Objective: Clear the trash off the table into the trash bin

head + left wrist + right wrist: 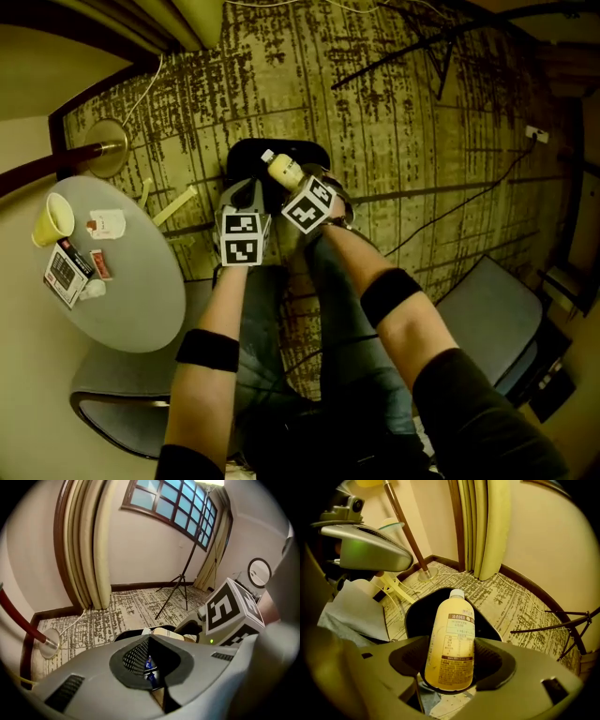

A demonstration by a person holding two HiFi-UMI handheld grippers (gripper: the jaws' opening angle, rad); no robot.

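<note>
The surface (141, 314) is on the left, and on it lie a cup (54, 220), a box (64, 275) and a packet (107, 225). The bin (244, 159) stands on the floor (403, 112) to the right of the surface, and the bottle (452, 630) sits in the right tool (451, 660) just above the bin. The left tool (151, 665) is just beside the right tool, a lamp foot (111, 148) stands behind the surface, and a chair (492, 314) is far right.
</note>
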